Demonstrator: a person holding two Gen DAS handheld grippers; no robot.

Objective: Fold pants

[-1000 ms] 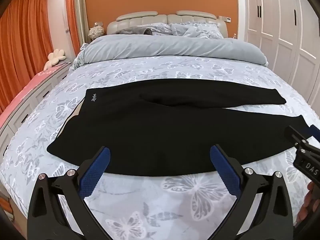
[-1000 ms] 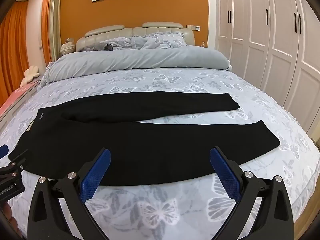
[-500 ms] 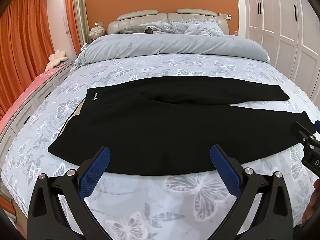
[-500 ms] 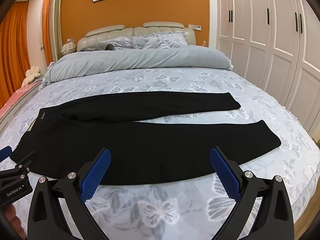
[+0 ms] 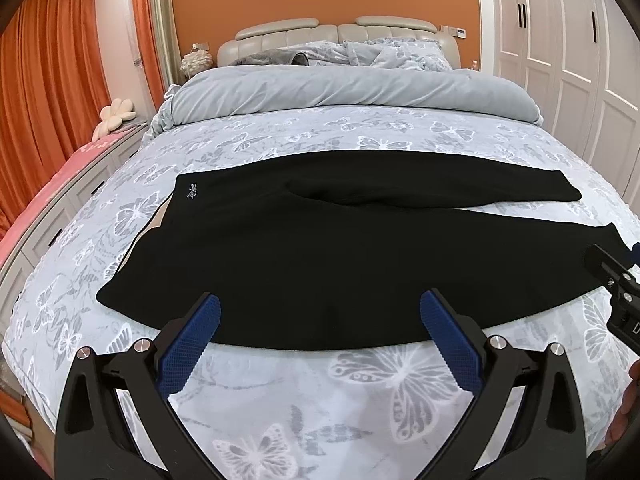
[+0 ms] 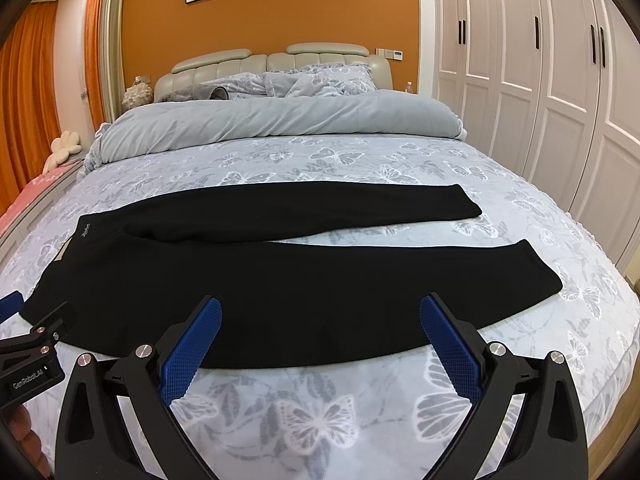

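Observation:
Black pants (image 5: 320, 256) lie spread flat across the bed, waistband at the left with a small white logo (image 5: 193, 191), both legs stretching right and slightly apart. They also show in the right wrist view (image 6: 280, 280). My left gripper (image 5: 320, 336) is open and empty, hovering over the near edge of the pants by the seat. My right gripper (image 6: 320, 336) is open and empty over the near leg's edge. Each gripper shows at the rim of the other's view: the right one (image 5: 616, 280), the left one (image 6: 28, 344).
The bed has a grey butterfly-print sheet (image 5: 320, 400) and a rolled grey duvet (image 5: 348, 92) with pillows at the headboard. White wardrobes (image 6: 560, 80) stand on the right. Orange curtains (image 5: 48, 80) and a pink-topped drawer bench (image 5: 60, 184) are on the left.
Both grippers have risen and tilted slightly, so the pants sit a little lower in each view. The pants have not moved. Both jaws remain open.

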